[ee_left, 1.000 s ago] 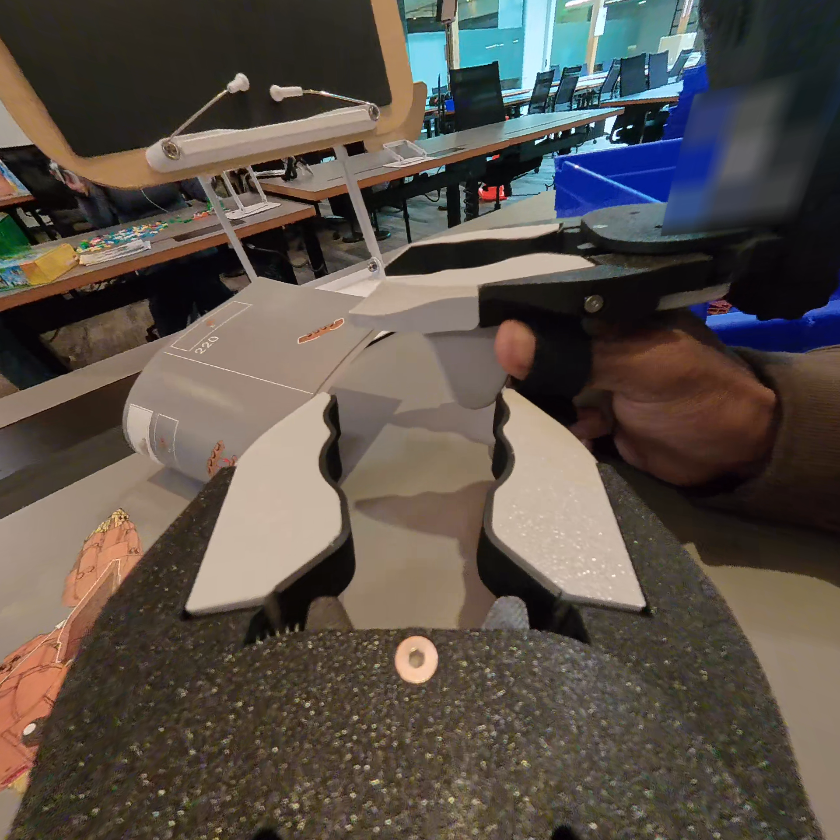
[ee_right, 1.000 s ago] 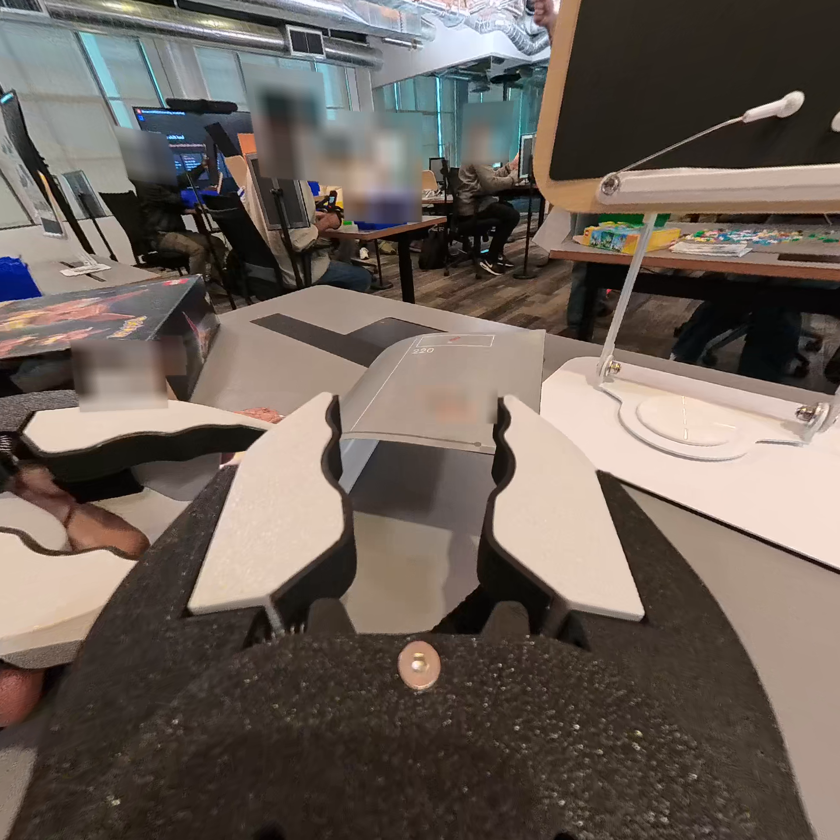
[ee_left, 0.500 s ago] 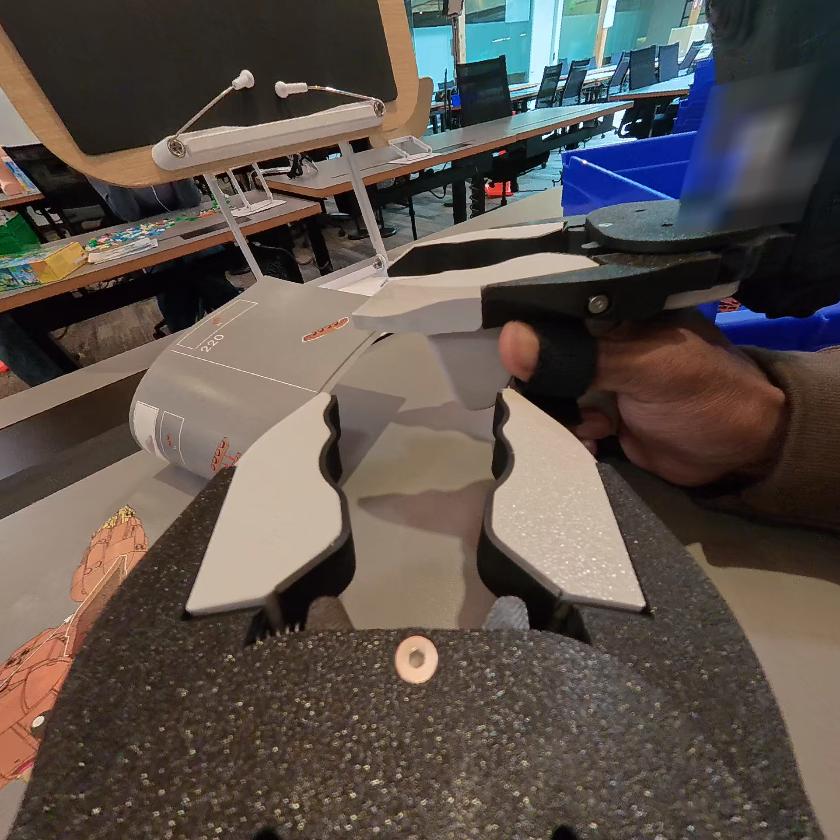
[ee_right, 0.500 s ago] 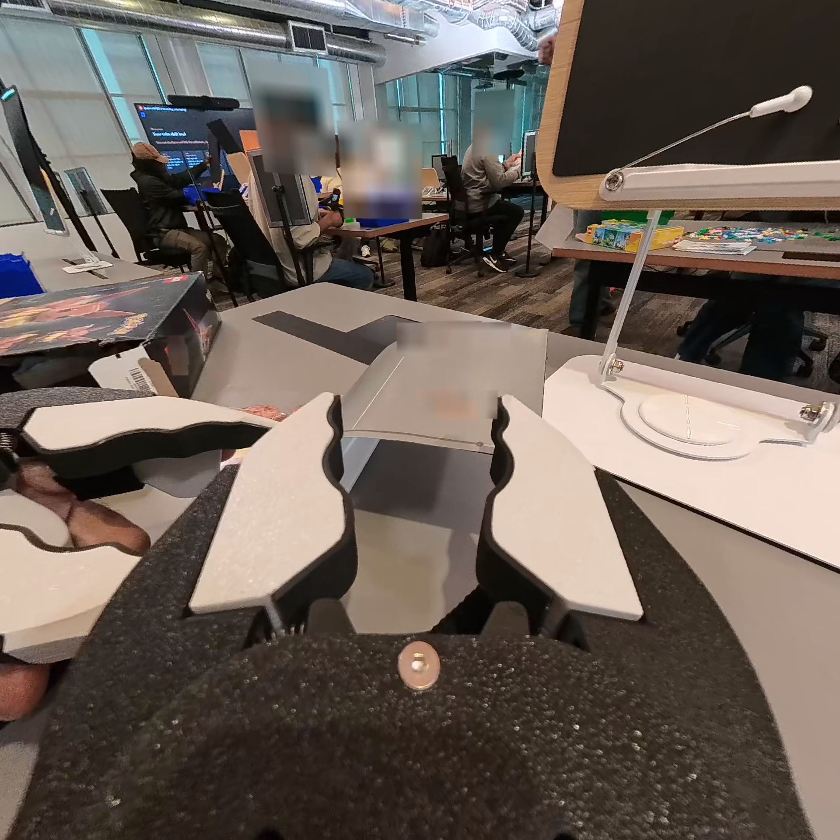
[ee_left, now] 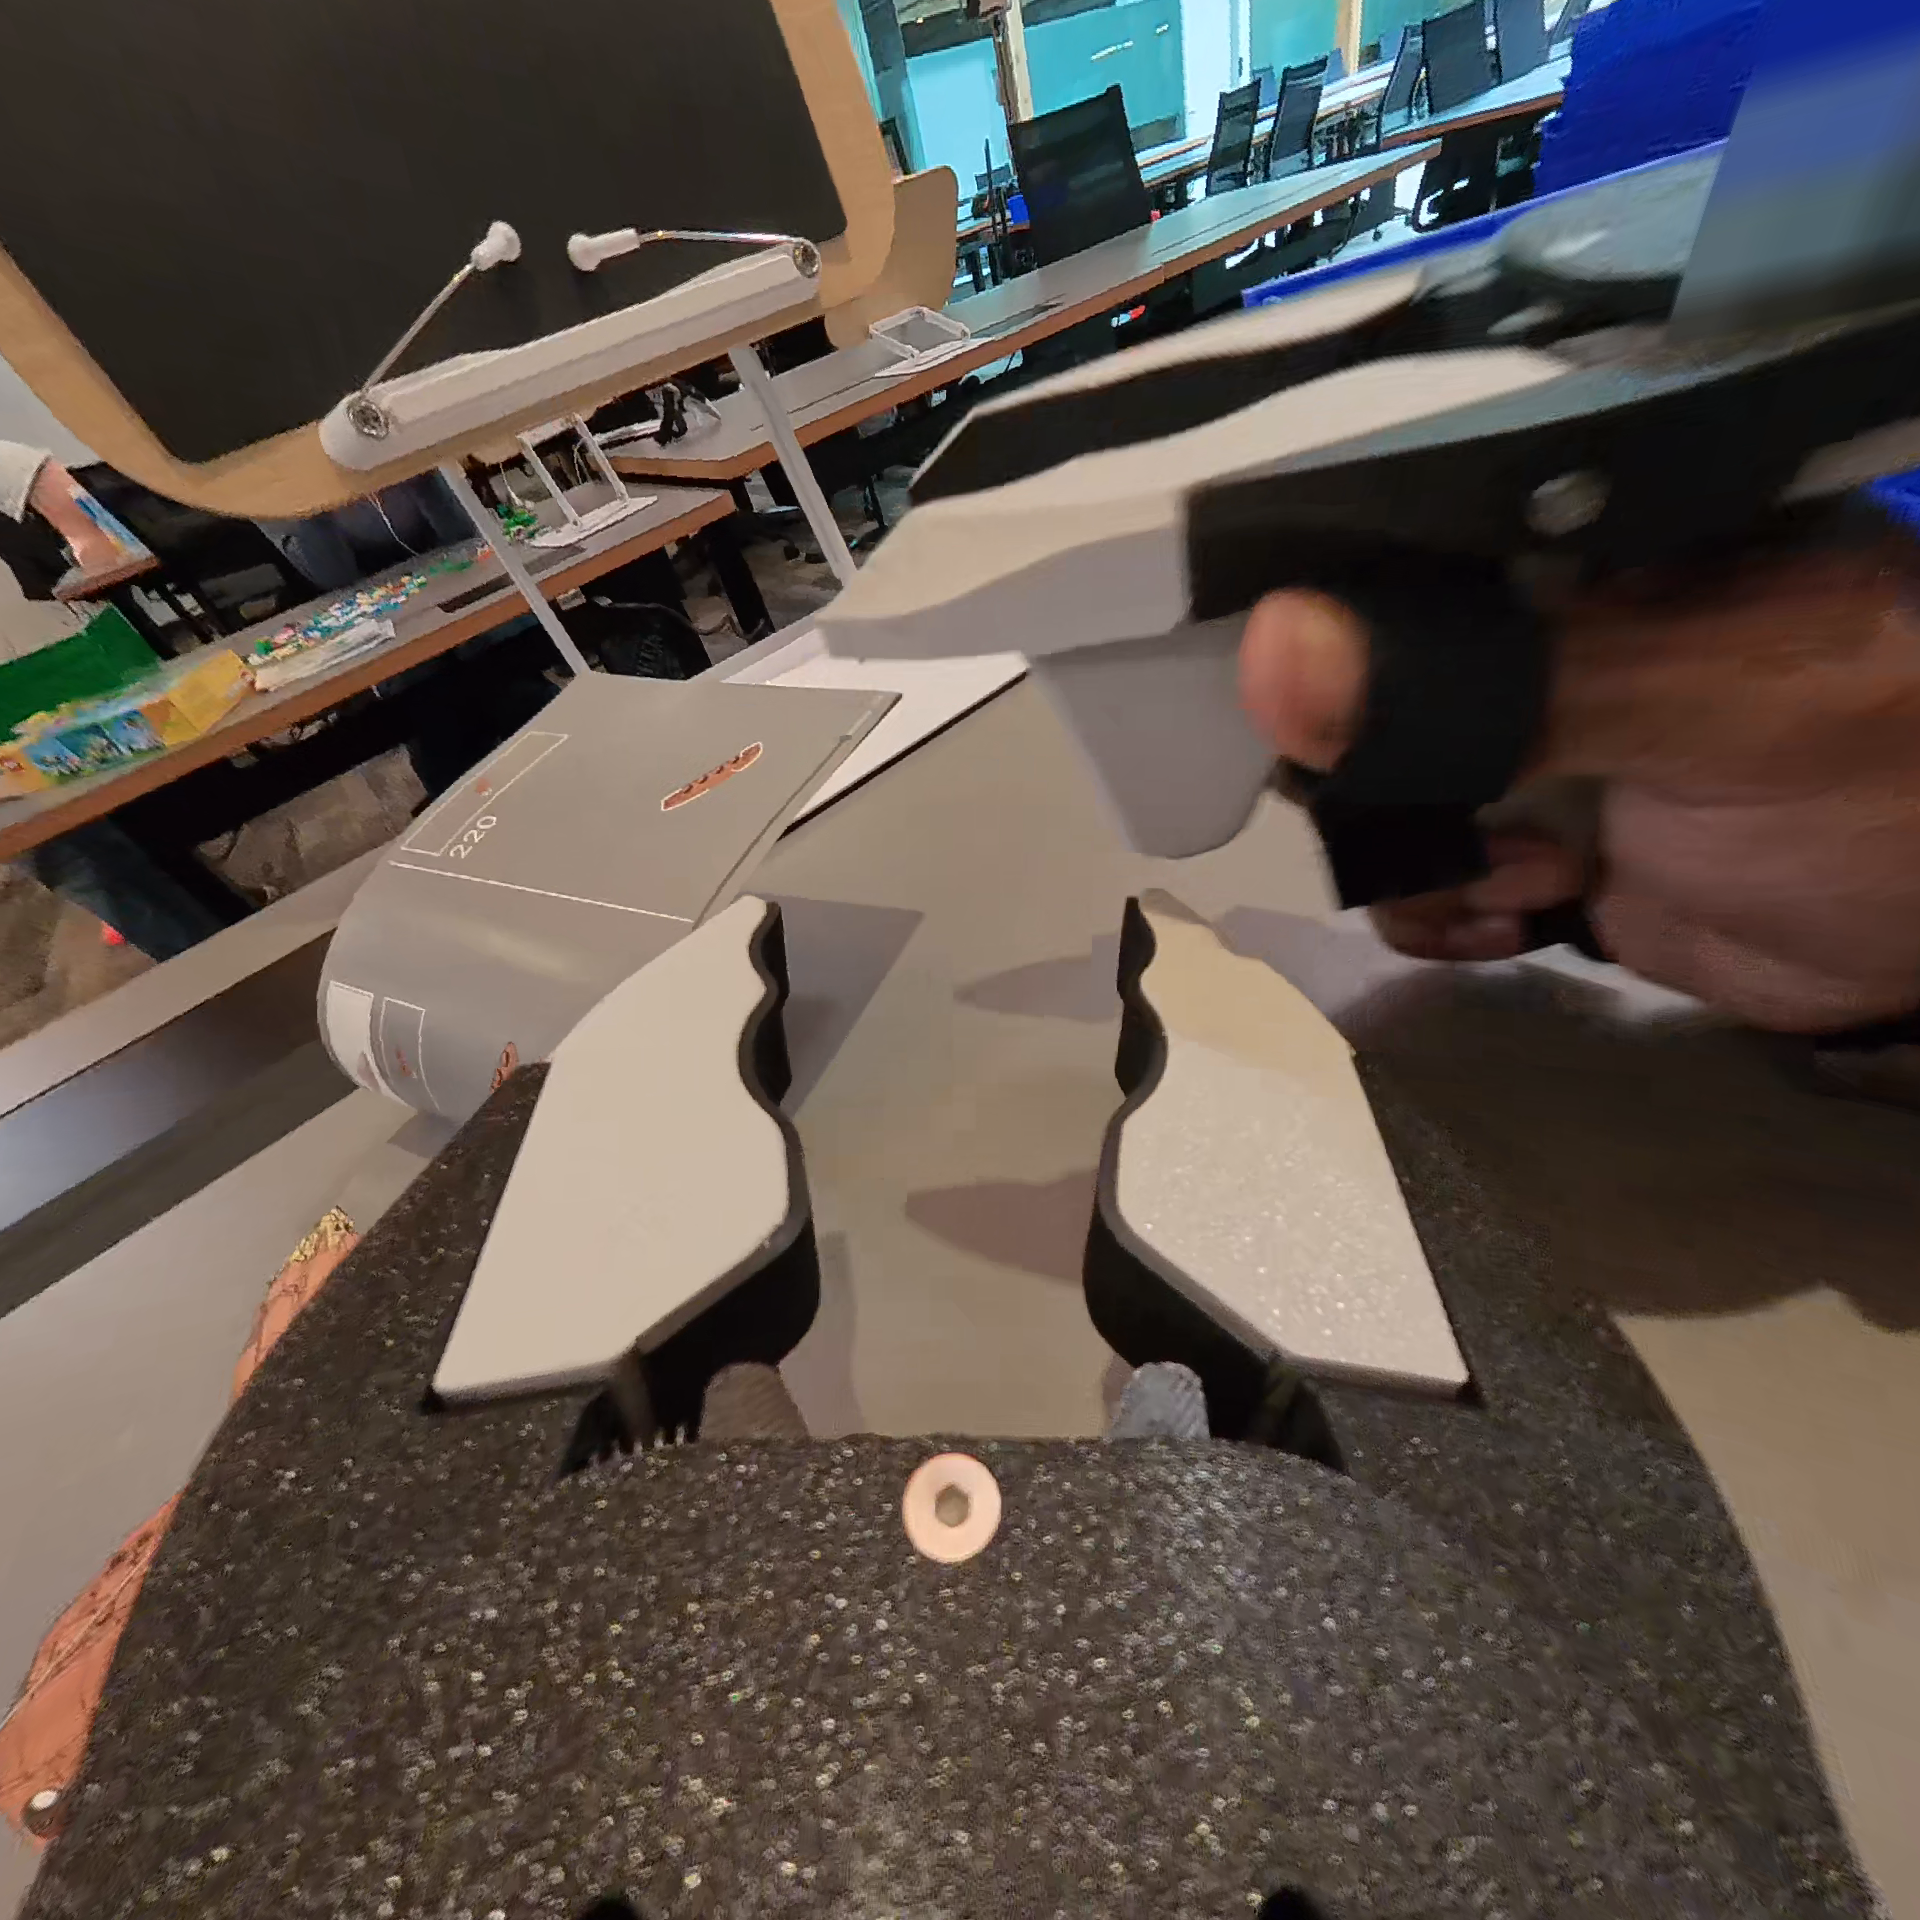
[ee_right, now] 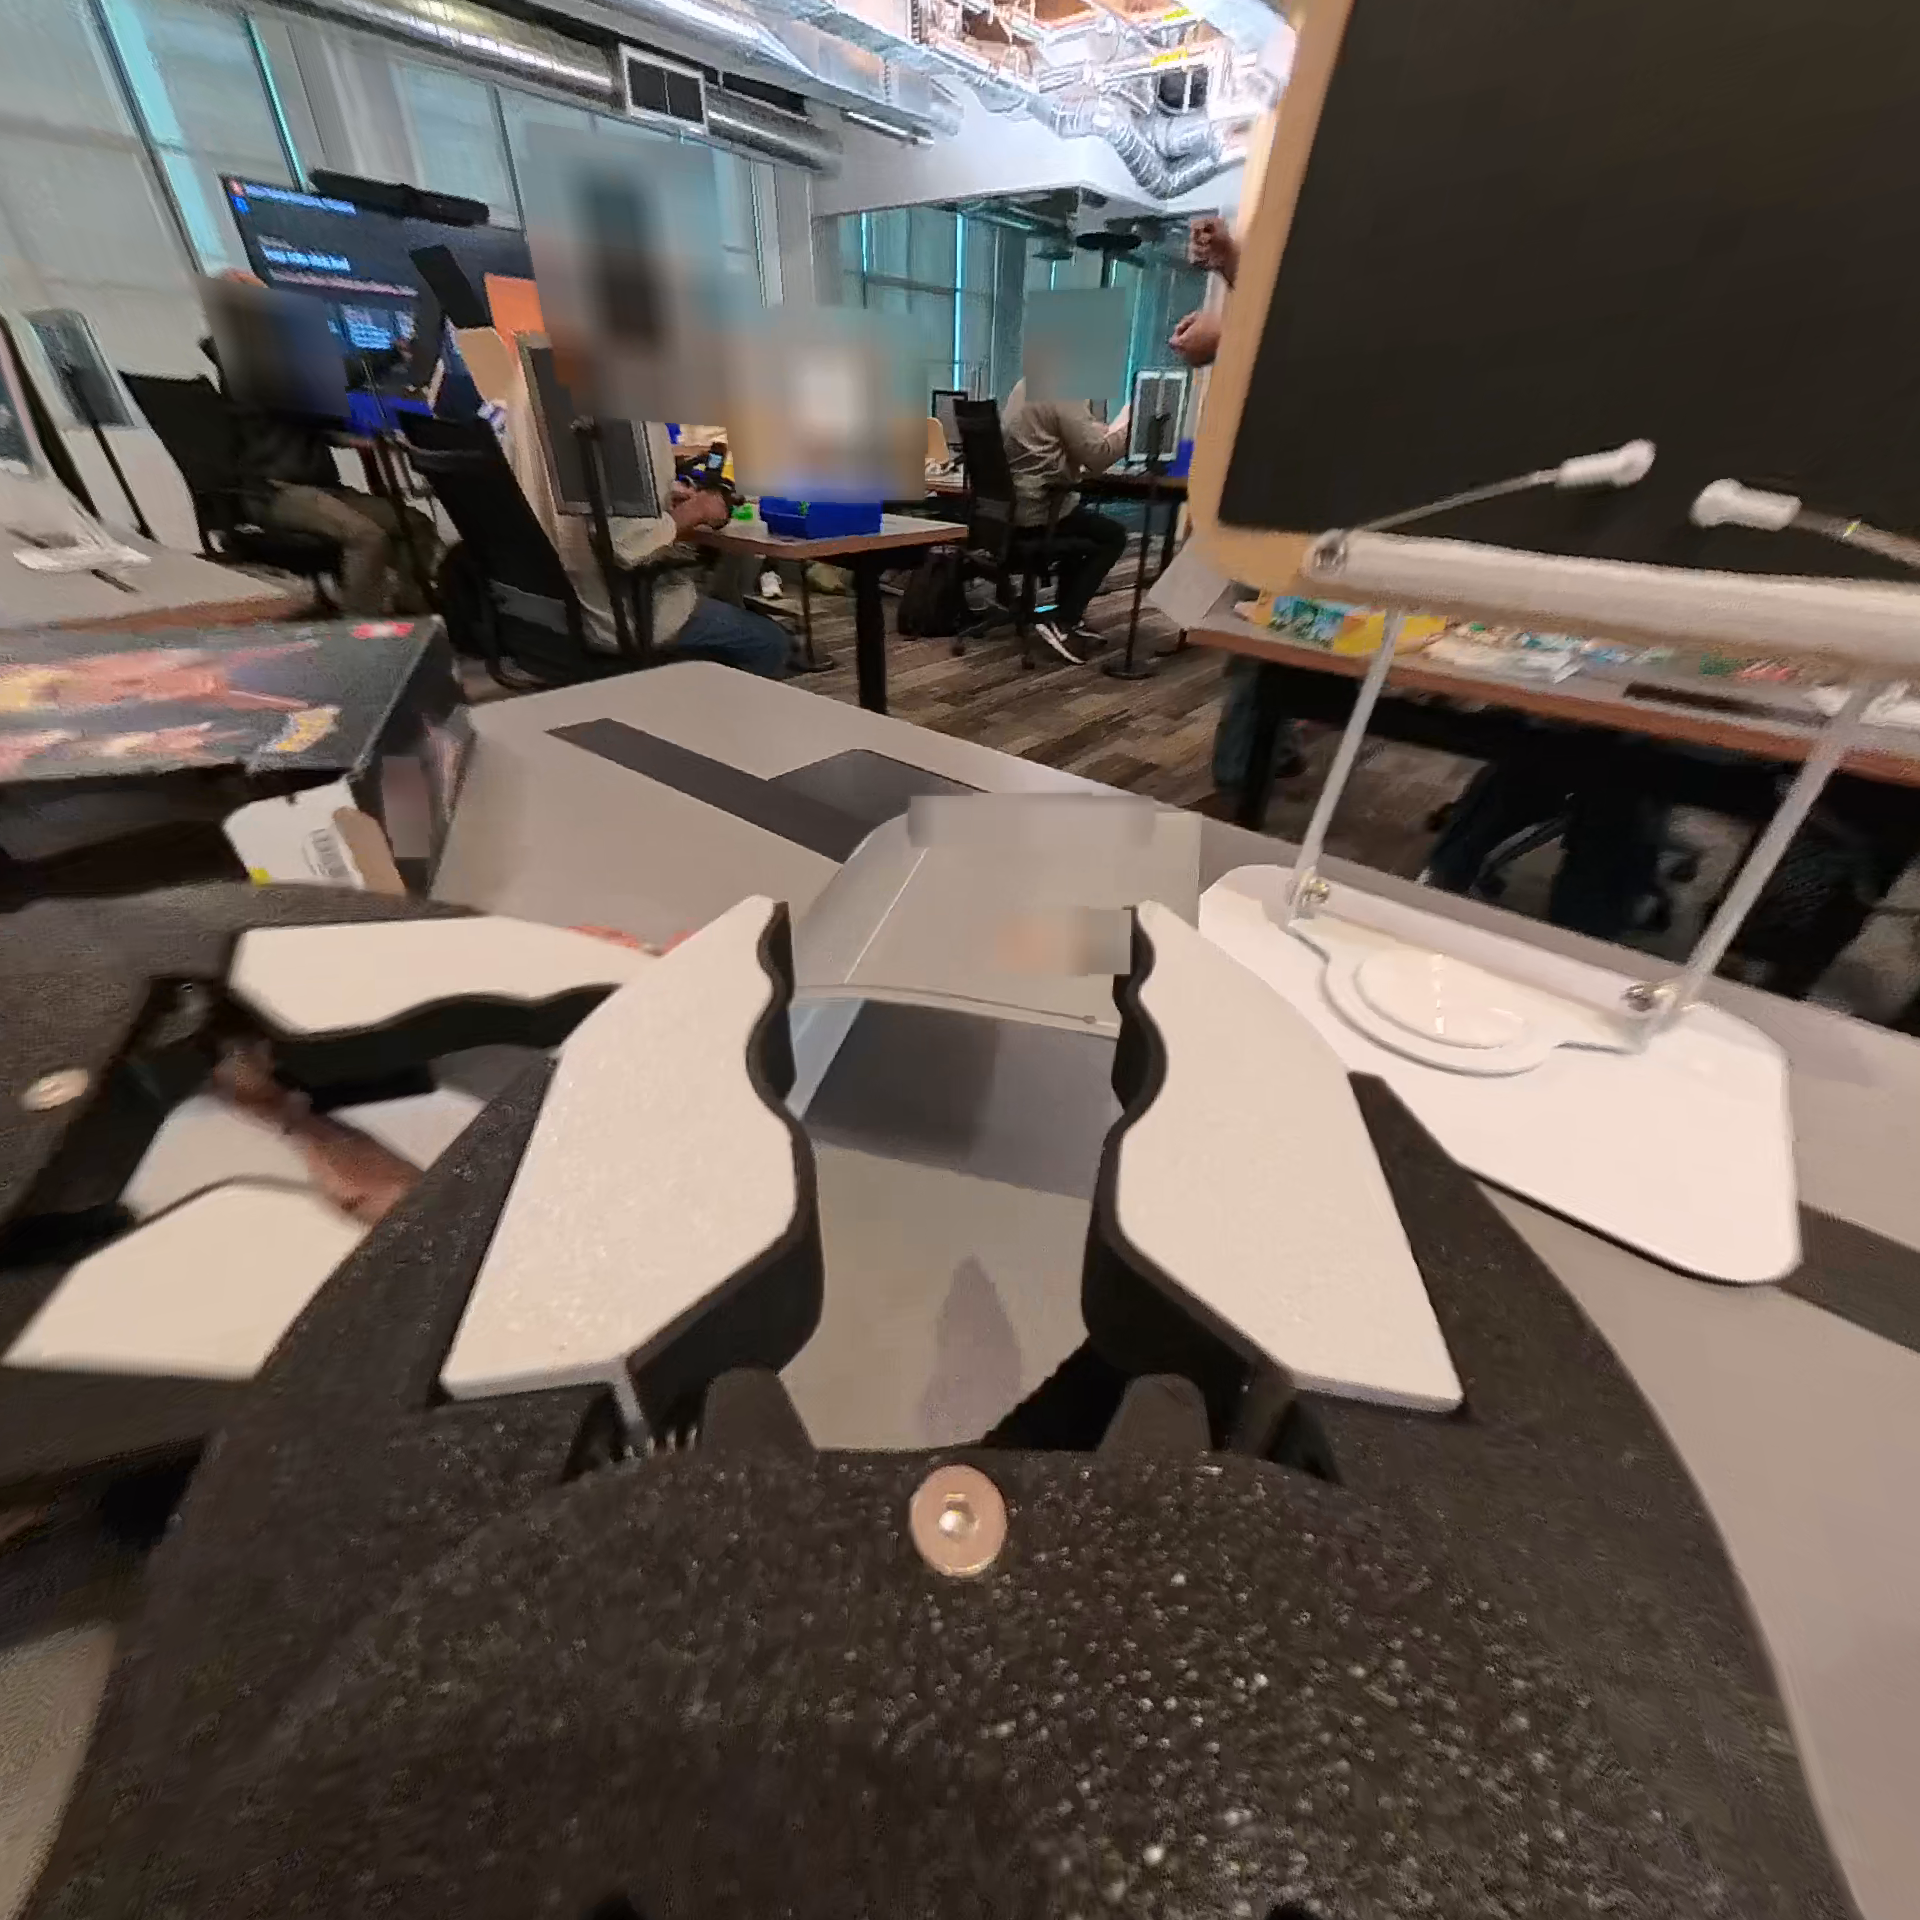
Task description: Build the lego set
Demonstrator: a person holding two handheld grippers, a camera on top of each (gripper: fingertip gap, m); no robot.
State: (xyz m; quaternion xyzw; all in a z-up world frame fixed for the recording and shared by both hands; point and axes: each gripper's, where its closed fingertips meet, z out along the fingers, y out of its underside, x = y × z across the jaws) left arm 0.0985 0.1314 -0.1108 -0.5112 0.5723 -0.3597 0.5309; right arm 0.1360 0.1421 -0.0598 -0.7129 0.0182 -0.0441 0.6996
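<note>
The grey booklet (ee_left: pixel 582 862) lies open on the grey bench (ee_left: pixel 987 1039), its upper page curling up in an arch, toward the bench's far edge. The left gripper (ee_left: pixel 951 914) hangs just to the right of it, fingers spread wide with only bare bench between them. The right gripper (ee_right: pixel 951 914) faces the curled page's free edge head-on, likewise spread; the page lies beyond its fingertips, untouched as far as the views tell.

Only the left wrist view shows the hand (ee_left: pixel 1714 810) gripping the right gripper's handle and the booklet's printed markings. Only the right wrist view shows a dark printed box (ee_right: pixel 208 707) near the bench's left edge. Both show the white stand (ee_right: pixel 1507 1039) carrying a black board (ee_right: pixel 1610 260).
</note>
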